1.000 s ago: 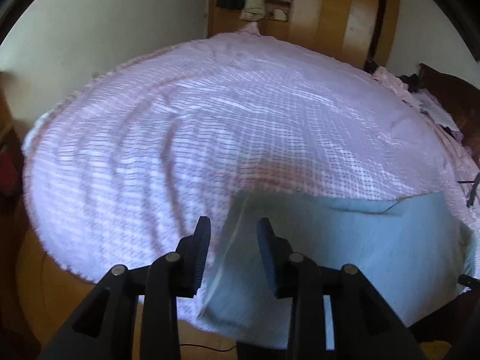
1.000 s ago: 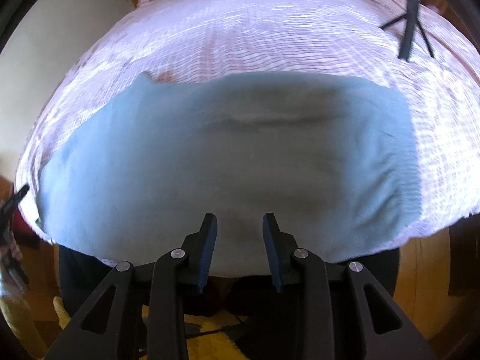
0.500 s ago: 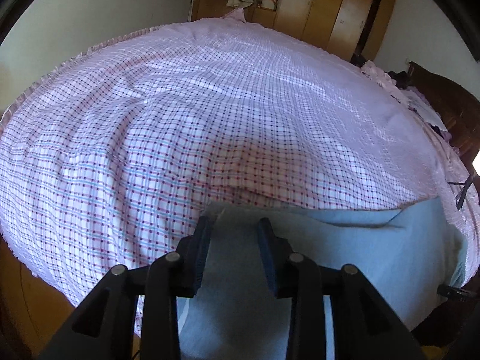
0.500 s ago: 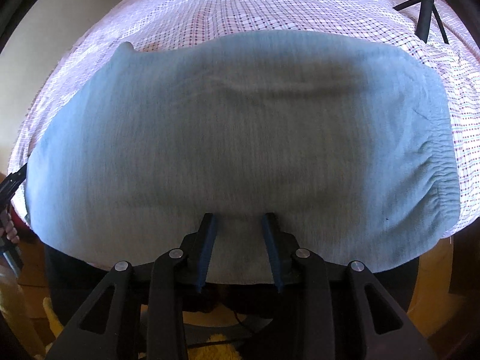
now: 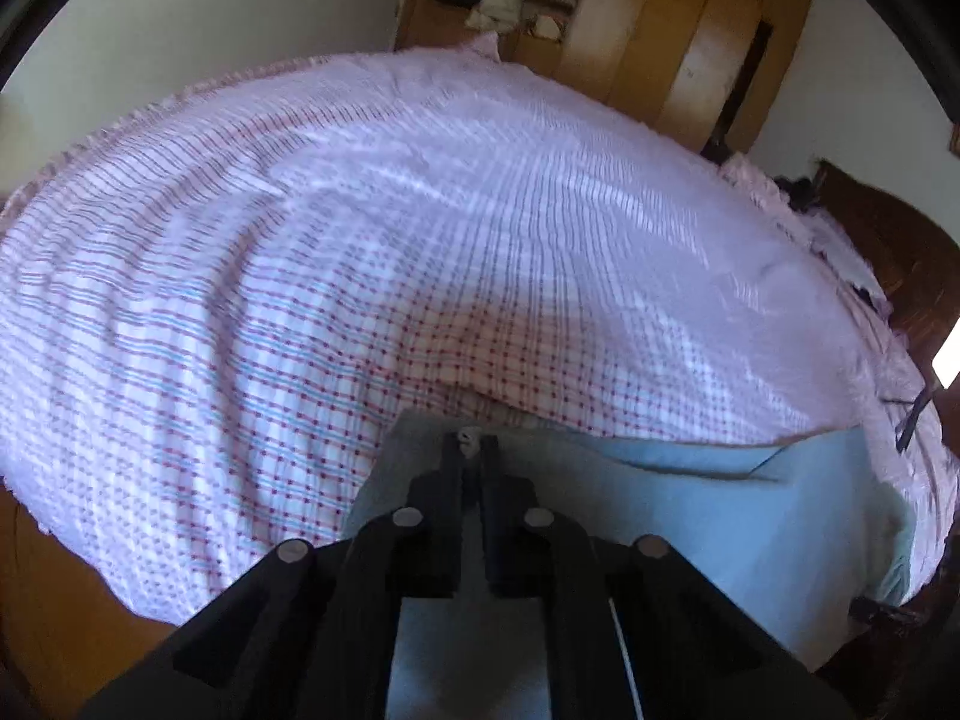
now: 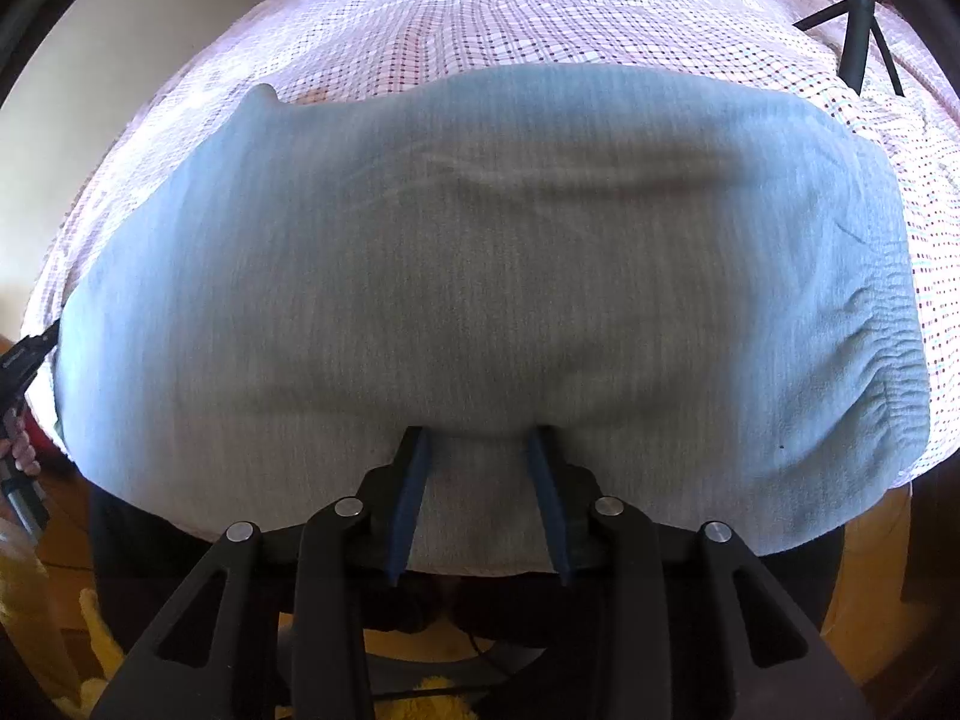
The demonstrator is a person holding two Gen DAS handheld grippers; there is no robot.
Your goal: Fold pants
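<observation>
Pants (image 5: 690,516) in light blue lie near the close edge of a bed covered by a pink checked sheet (image 5: 300,312), as the left wrist view shows them. The left gripper (image 5: 470,450) has just been closing, and its jaws now stand pressed together on a small pinch of the fabric at the pants' far left corner. That corner sits just beside bare sheet. A wooden wardrobe (image 5: 660,48) stands beyond the far side of the bed, with clothes hanging to its left.

Seen from the right wrist, the pants (image 6: 480,276) spread wide across the near part of the sheet (image 6: 510,12), with the gathered waistband (image 6: 888,360) at the right end and the near edge hanging over the bedside. The right gripper (image 6: 477,441) points down at that near edge. Its jaws stand partly spread, their blue pads (image 6: 414,480) resting against the cloth, with a stretch of fabric between them that they do not squeeze. A black tripod (image 6: 855,24) stands on the bed at far right.
</observation>
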